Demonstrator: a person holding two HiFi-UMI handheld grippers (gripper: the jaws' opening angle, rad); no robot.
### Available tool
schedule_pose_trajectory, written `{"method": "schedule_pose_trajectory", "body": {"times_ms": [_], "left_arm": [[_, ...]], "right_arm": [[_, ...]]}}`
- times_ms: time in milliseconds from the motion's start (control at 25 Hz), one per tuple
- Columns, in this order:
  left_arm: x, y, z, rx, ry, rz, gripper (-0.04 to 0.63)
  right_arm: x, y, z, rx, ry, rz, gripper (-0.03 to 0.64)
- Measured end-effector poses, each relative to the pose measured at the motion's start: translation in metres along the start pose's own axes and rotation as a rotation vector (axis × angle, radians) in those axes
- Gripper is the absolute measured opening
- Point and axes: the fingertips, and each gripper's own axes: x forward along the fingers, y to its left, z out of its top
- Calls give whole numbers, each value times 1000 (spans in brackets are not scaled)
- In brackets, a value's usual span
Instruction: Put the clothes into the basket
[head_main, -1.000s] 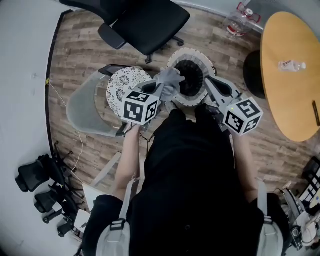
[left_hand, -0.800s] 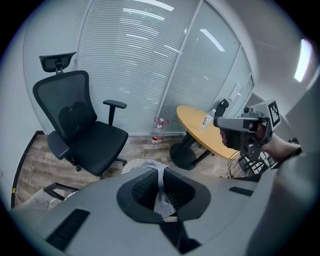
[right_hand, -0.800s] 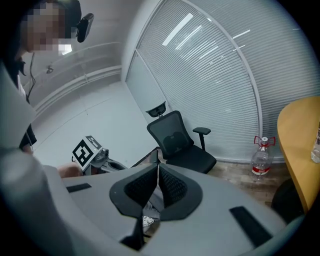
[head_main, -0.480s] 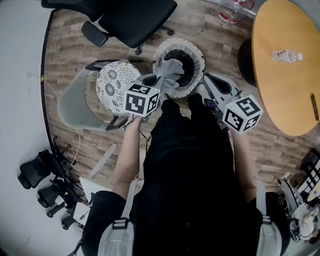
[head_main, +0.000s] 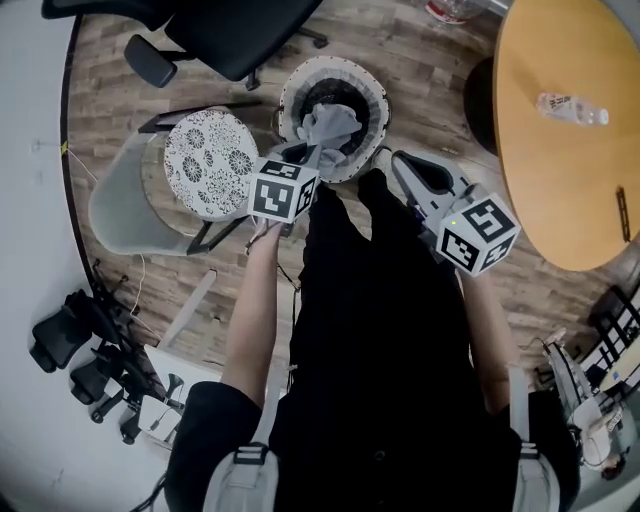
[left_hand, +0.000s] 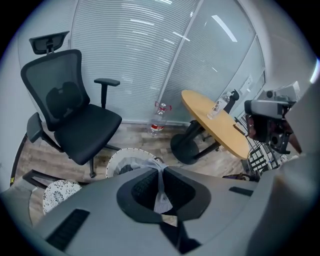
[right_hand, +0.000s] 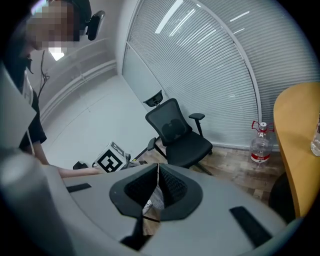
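Observation:
A round basket (head_main: 372, 88) with a white rim and dark inside stands on the wood floor in front of me. My left gripper (head_main: 312, 152) is shut on a grey cloth (head_main: 328, 125), which hangs from its jaws down into the basket's opening. In the left gripper view, a thin strip of the cloth (left_hand: 161, 187) is pinched between the pads, and the basket (left_hand: 116, 161) lies just beyond. My right gripper (head_main: 397, 158) hovers beside the basket's right rim. Its jaws (right_hand: 158, 166) are shut with nothing gripped.
A black office chair (head_main: 215, 35) stands behind the basket. A grey chair with a patterned round cushion (head_main: 208, 177) is to its left. A round wooden table (head_main: 560, 150) carrying a small bottle (head_main: 570, 103) is on the right. A large water bottle (left_hand: 158, 116) stands on the floor.
My left gripper has carried the grey cloth from the basket's near-left rim to over its middle and lowered it. The right gripper has drifted slightly along the basket's right side.

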Motion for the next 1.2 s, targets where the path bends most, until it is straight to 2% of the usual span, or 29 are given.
{"method": "schedule_pose_trajectory", "body": {"times_ms": [280, 600, 880, 1200], "left_arm": [[57, 1, -16, -16, 53, 12, 23], [133, 12, -41, -32, 53, 42, 23], [198, 29, -70, -55, 118, 61, 23], [281, 42, -99, -58, 140, 57, 23]], "right_arm": [[8, -23, -23, 5, 71, 36, 18], [22, -48, -60, 22, 113, 70, 18], [33, -86, -86, 59, 134, 53, 18], [42, -120, -119, 81, 143, 19, 18]]}}
